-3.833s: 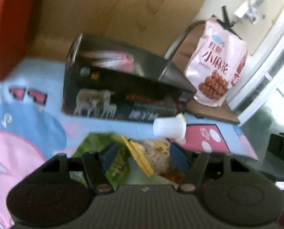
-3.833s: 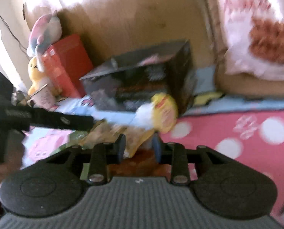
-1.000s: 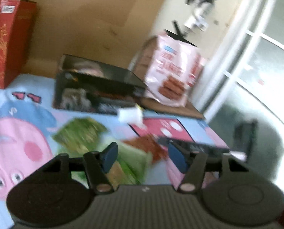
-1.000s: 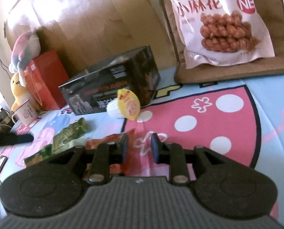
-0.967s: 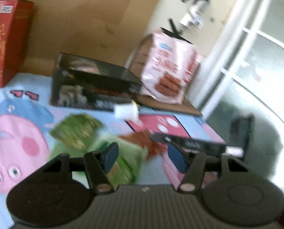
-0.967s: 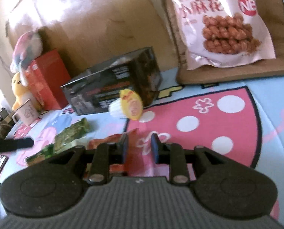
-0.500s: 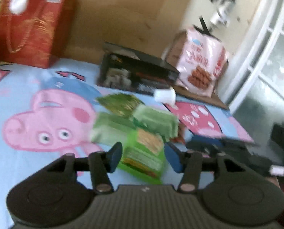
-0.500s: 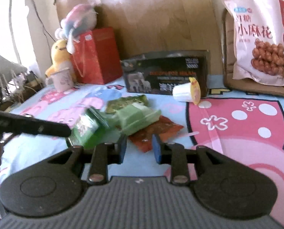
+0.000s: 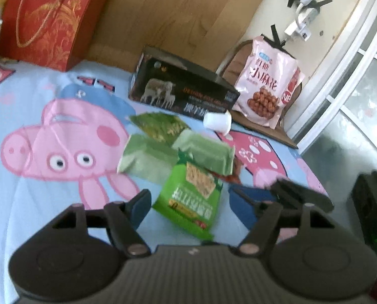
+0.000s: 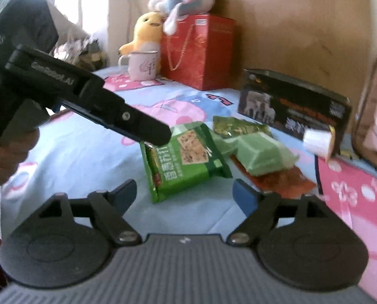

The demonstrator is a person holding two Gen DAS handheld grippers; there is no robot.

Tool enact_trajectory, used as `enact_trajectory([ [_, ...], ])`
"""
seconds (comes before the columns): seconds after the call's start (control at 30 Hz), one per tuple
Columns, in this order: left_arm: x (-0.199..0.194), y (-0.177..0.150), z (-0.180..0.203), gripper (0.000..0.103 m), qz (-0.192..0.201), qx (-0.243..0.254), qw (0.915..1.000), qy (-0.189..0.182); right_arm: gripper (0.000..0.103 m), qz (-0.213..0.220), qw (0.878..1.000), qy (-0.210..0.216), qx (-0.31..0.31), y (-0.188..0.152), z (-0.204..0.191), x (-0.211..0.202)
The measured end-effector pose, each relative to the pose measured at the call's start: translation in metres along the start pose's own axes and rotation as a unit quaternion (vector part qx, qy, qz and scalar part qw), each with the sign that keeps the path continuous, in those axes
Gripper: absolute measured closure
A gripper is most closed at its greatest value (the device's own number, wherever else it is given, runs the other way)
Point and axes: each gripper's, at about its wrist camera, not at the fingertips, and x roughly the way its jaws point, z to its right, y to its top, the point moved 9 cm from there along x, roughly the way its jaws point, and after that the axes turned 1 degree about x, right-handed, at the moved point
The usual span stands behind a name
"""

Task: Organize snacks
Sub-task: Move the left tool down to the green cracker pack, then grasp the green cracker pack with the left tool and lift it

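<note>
Although several snacks lie clustered on the cartoon-print surface (image 9: 36, 96), the green cracker packet (image 9: 192, 197) is the nearest item to both tools. It sits just beyond the left hand-held gripper (image 9: 191, 206), between its spread, empty fingers, long axis running near to far. The right hand-held gripper (image 10: 184, 192), likewise released and empty, sees it dead ahead, tilted leftward. Neither is judged clearly nearer.
</note>
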Motion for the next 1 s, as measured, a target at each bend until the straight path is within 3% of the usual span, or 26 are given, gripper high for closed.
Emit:
enact_trajectory([
  [0.1, 0.007, -0.008, -0.001, 0.036, -0.014, -0.003, 0.9999, 0.003, 0.019, -0.004, 1.000, 0.006, 0.002, 0.006, 0.005, 0.011],
  [0.13, 0.009, -0.010, -0.002, 0.038, -0.019, -0.006, 0.9998, 0.003, 0.032, -0.013, 1.000, 0.018, 0.013, 0.005, 0.005, 0.014],
  [0.2, 0.010, -0.009, -0.003, 0.039, -0.016, -0.005, 0.9998, 0.008, 0.047, -0.024, 0.998, 0.040, 0.047, 0.002, 0.004, 0.013],
  [0.3, 0.013, -0.005, -0.005, 0.041, -0.017, -0.011, 0.9998, 0.005, 0.049, -0.019, 0.997, 0.029, 0.070, -0.004, -0.001, -0.002],
  [0.43, 0.016, 0.005, -0.009, 0.041, -0.013, -0.017, 0.9998, 0.004, 0.049, -0.025, 0.990, 0.104, 0.091, -0.015, -0.038, -0.023],
  [0.53, 0.007, 0.012, -0.012, 0.036, 0.004, -0.023, 0.9997, 0.000, 0.049, -0.025, 0.993, 0.083, 0.079, -0.019, -0.036, -0.036],
  [0.7, -0.020, 0.014, -0.022, 0.025, 0.021, -0.037, 0.9990, -0.013, 0.046, -0.006, 0.994, 0.048, 0.096, -0.012, 0.000, -0.053],
  [0.83, -0.029, -0.001, -0.024, 0.025, -0.002, -0.080, 0.9952, -0.057, 0.039, 0.006, 0.993, 0.067, 0.096, -0.001, 0.010, -0.049],
  [1.0, -0.017, -0.018, -0.014, 0.026, -0.033, -0.092, 0.9930, -0.067, 0.029, -0.037, 0.996, 0.085, 0.007, -0.011, -0.007, -0.021],
])
